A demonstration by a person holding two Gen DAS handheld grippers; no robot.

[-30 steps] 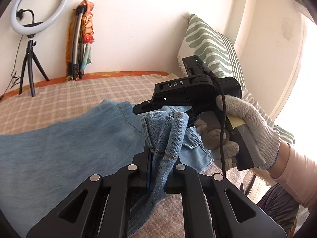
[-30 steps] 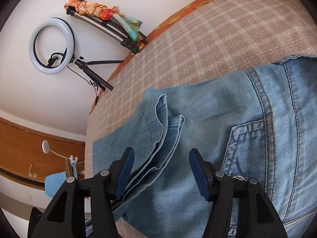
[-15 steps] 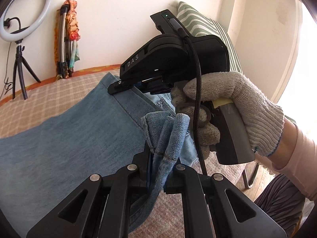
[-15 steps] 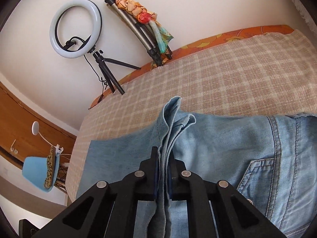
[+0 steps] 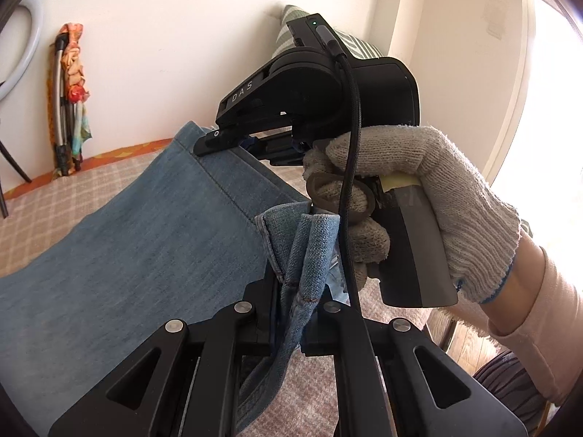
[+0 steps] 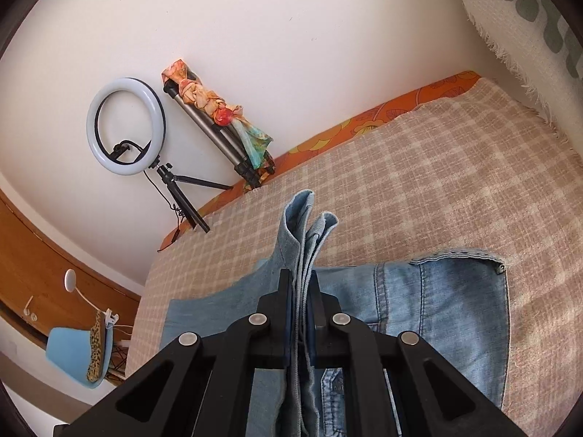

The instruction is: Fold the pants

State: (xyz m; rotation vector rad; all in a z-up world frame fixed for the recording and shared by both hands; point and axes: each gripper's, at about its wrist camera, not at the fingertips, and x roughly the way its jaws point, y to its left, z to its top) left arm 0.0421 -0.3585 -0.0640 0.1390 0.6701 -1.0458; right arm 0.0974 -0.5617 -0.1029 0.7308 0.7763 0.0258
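Note:
Light blue denim pants [image 5: 120, 266] lie on a checked bedspread [image 5: 51, 196]. My left gripper [image 5: 295, 284] is shut on a bunched hem of the pants, which sticks up between its fingers. Just beyond it a gloved hand [image 5: 437, 196] holds my right gripper [image 5: 207, 142], shut on another lifted edge of the denim. In the right wrist view my right gripper [image 6: 302, 284] pinches several folded layers of the pants [image 6: 444, 313], raised off the bedspread [image 6: 419, 189]; the waistband and a pocket lie flat to the right.
A ring light on a tripod [image 6: 125, 131] and a folded tripod wrapped in a scarf [image 6: 218, 123] stand against the wall. A green-patterned pillow [image 6: 539, 11] lies at the bed's head. A blue chair [image 6: 73, 357] stands beside the bed.
My right gripper closed on the folded denim layers and lifted them off the bed. Both grippers have moved across the bed with cloth in them, the right one rising.

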